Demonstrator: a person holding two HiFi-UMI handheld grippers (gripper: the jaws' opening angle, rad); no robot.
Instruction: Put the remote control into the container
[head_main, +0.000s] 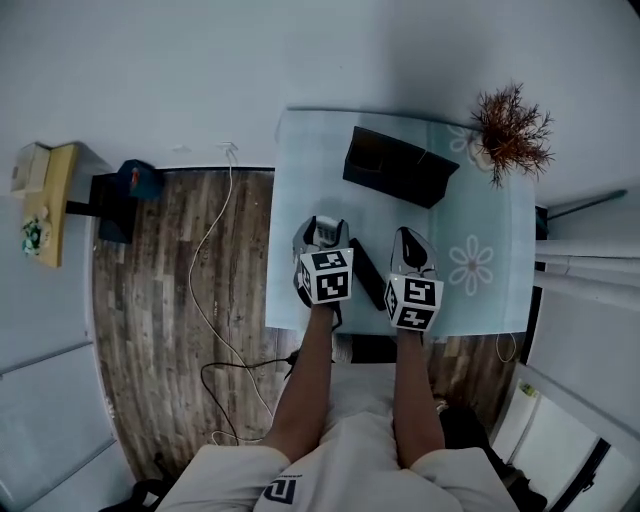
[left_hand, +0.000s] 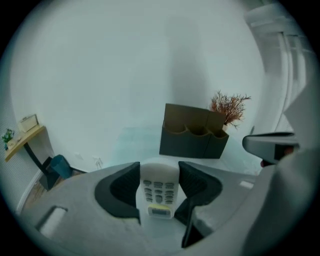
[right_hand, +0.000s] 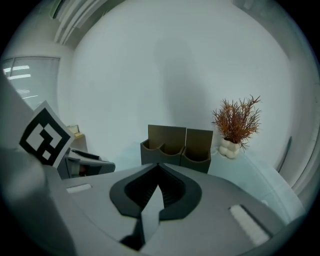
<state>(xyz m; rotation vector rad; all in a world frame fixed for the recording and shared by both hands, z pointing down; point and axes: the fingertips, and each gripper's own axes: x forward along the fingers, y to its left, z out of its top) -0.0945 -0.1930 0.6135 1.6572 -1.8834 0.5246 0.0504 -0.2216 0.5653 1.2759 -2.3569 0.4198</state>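
A white remote control (left_hand: 159, 194) with grey buttons sits between the jaws of my left gripper (left_hand: 159, 170), and both pads press its sides. In the head view the left gripper (head_main: 322, 238) hovers over the near left part of the light blue table (head_main: 300, 200). The dark container (head_main: 398, 167) with several round compartments stands at the table's far side, apart from both grippers; it also shows ahead as the container (left_hand: 194, 137) and the container (right_hand: 176, 147). My right gripper (right_hand: 159, 167) is shut with nothing in it, and the right gripper (head_main: 410, 242) stays beside the left one.
A black remote (head_main: 366, 273) lies on the table between the two grippers. A dried reddish plant (head_main: 510, 130) in a white vase stands at the far right corner. Left of the table are wood floor, a white cable (head_main: 205, 260), a blue bin (head_main: 140, 180) and a wall shelf (head_main: 45, 200).
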